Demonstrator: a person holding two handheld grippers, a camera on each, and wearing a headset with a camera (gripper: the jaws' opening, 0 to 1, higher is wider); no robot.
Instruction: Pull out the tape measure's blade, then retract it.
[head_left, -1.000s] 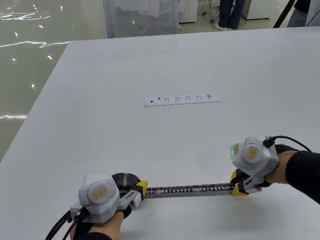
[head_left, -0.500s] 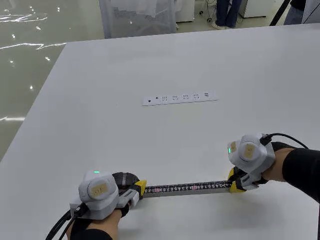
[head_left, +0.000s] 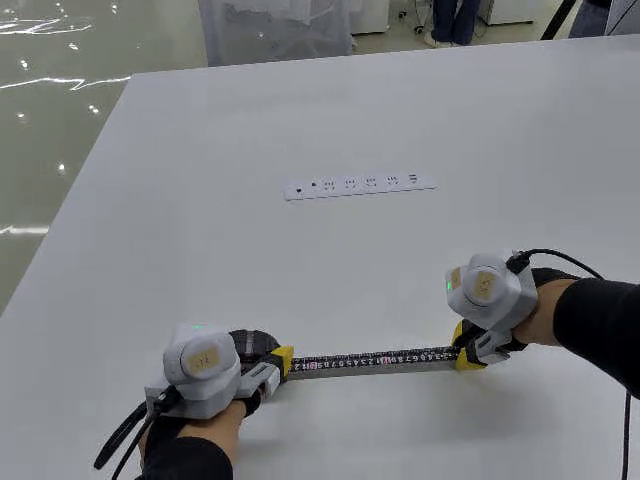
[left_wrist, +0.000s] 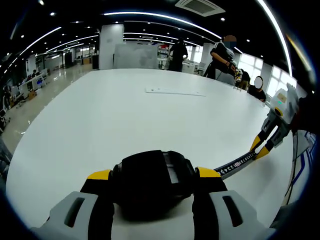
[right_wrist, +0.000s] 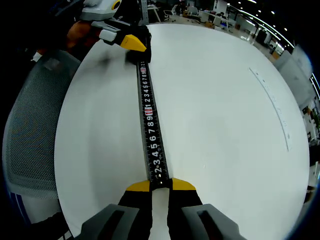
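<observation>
Left claw (left_wrist: 153, 174): pinching the black round tape measure case (head_left: 251, 346) between its yellow-tipped jaws, near left on the white counter (head_left: 300, 270).
Right claw (right_wrist: 160, 185): pressed together on the tip of the dark numbered blade (head_left: 375, 360), near right.
Blade: drawn out, lying flat on the counter between both claws.
White power strip (head_left: 360, 184): farther back, well apart.
</observation>
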